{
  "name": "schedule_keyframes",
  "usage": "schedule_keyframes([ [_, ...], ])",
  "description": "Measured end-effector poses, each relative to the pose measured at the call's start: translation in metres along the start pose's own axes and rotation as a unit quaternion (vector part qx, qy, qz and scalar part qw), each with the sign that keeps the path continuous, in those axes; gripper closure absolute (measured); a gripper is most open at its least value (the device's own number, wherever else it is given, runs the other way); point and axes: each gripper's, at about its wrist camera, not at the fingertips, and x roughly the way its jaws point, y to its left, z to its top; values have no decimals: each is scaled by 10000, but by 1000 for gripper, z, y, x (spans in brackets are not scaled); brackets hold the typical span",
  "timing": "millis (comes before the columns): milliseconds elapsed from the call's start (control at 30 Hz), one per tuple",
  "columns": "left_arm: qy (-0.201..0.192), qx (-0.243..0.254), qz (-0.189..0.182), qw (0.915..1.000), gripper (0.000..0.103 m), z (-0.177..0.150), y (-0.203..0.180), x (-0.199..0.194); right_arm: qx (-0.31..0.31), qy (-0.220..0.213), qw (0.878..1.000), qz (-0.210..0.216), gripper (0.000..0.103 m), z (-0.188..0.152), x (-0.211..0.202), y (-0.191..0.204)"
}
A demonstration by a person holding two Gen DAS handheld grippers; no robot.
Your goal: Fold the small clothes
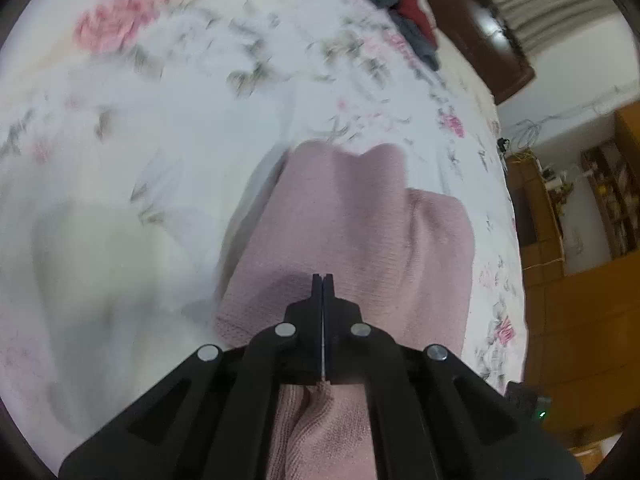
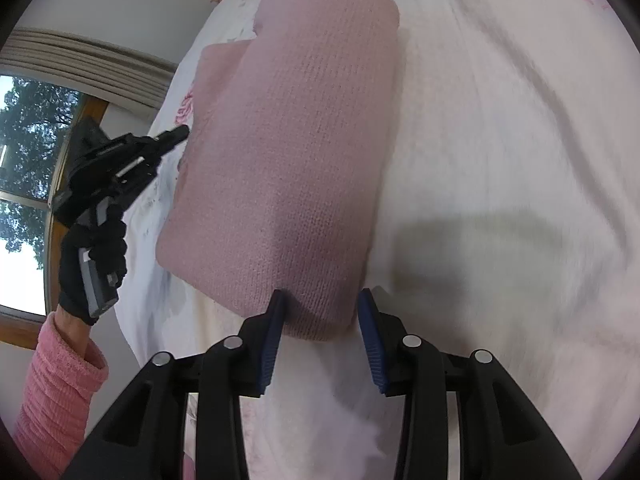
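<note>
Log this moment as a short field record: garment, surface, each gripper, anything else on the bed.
garment: pink knit cloth, partly folded, lying on the bed
surface: white floral bedsheet, wrinkled
left gripper: jaws shut, pinching pink knit fabric
right gripper: jaws open, straddling the near corner of the cloth
holder: black-gloved hand with pink sleeve on the left tool
other items: dark grey and red clothes pile at the far bed edge
</note>
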Motion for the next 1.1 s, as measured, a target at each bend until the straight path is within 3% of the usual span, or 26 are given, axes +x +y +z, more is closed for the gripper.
schedule_keyframes([
  [100, -349, 42, 116, 9993, 103, 1, 3, -15, 15, 2, 10000, 21, 64, -1, -1, -3],
  [167, -192, -132, -97, 9997, 103, 3, 12, -13, 19, 2, 10000, 25, 63, -1, -1, -5],
  [267, 32, -179, 74, 9998, 103, 3, 19, -5, 20, 11, 10000, 28, 63, -2, -2, -8],
  [300, 112, -218, 114, 9996, 99, 5, 22, -1, 16, 17, 10000, 25, 63, -2, -2, -9],
  [367, 225, -270, 292, 9990, 78, 6, 28, 6, 5, 22, 10000, 23, 63, -1, -3, -9],
  [533, 462, -450, -157, 9978, 63, 6, 40, 22, -18, 45, 10000, 24, 62, -1, -2, -10],
  [633, 515, -429, -172, 9976, 68, 3, 35, 31, 15, 54, 10000, 25, 61, 0, 0, -11],
  [667, 498, -447, -258, 9974, 82, 3, 34, 31, 18, 53, 10000, 26, 61, -1, 0, -11],
  [767, 364, -319, -202, 9986, 95, 2, 27, 24, 27, 63, 10000, 33, 61, 0, -1, -12],
  [867, -59, -34, 30, 10000, 95, 3, 18, 4, 30, 62, 10000, 38, 60, 0, -1, -12],
  [933, -184, -194, 66, 9996, 95, 3, 26, -1, 22, 61, 10000, 44, 60, -1, -1, -12],
  [1100, 154, -328, 276, 9990, 95, -6, 35, 18, 28, 70, 10000, 60, 60, -1, -1, -15],
])
